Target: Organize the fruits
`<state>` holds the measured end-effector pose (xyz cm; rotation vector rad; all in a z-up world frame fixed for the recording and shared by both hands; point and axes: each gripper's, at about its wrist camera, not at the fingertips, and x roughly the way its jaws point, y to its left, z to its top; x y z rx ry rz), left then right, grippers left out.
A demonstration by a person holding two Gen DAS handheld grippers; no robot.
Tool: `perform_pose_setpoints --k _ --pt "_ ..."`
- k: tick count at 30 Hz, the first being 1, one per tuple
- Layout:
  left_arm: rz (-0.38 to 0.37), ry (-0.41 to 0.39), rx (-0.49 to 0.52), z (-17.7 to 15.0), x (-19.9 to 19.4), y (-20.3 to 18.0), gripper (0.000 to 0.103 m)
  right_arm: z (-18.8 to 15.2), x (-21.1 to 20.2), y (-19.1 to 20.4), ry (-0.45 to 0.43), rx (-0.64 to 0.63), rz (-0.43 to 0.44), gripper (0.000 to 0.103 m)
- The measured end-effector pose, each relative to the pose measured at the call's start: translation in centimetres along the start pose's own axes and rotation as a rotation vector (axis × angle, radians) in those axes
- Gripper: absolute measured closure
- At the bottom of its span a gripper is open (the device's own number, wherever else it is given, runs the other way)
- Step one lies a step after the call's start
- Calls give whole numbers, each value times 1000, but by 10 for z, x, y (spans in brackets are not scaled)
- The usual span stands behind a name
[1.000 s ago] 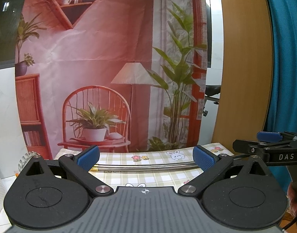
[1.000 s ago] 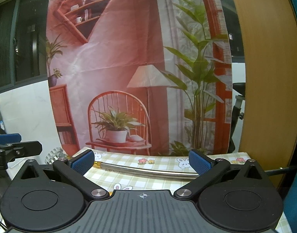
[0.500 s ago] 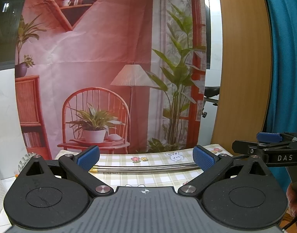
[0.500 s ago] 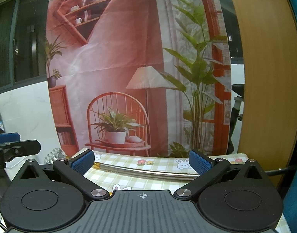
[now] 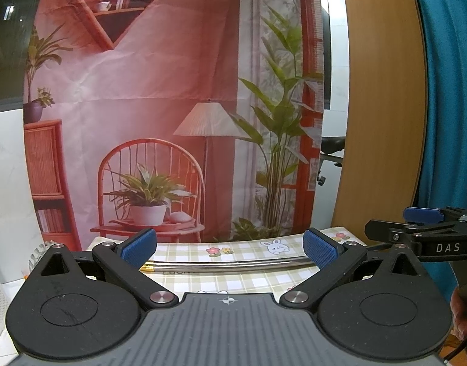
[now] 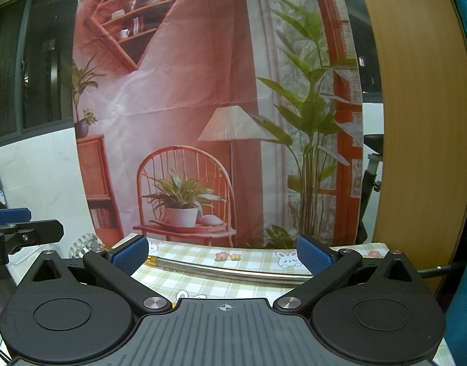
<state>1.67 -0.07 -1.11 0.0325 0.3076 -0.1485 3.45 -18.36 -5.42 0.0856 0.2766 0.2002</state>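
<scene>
Jaws of both grippers stand wide apart and hold nothing. On the left gripper [image 5: 229,248], the blue ribbed pads [image 5: 320,248] face each other across a broad gap; the right gripper [image 6: 222,253] shows the same spread, with its blue pads [image 6: 312,254] well apart.

Both grippers are held level, side by side, above the near part of the bench [image 5: 264,271], which is covered by a green-and-white checked cloth printed with rabbits and flowers [image 6: 251,257]. A long silver metal tube with a gold-coloured tip [image 5: 227,264] lies across this cloth, beyond the pads of each gripper and not touching them.

A printed fabric backdrop showing a red chair, a potted plant and a floor lamp [image 5: 172,122] hangs behind the bench. A curved wooden panel [image 5: 382,106] stands to its right, with teal fabric [image 5: 447,91] beside it.

No fruit is visible in either view; its location cannot be determined.
</scene>
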Motion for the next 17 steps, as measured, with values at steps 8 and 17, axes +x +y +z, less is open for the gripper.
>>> perform_pose_setpoints --k 8,17 --pt "0 -1 -1 0 1 0 0 0 0 0 0 0 0 0" --pt "-2 3 -2 -1 1 -1 0 -1 0 0 0 0 0 0"
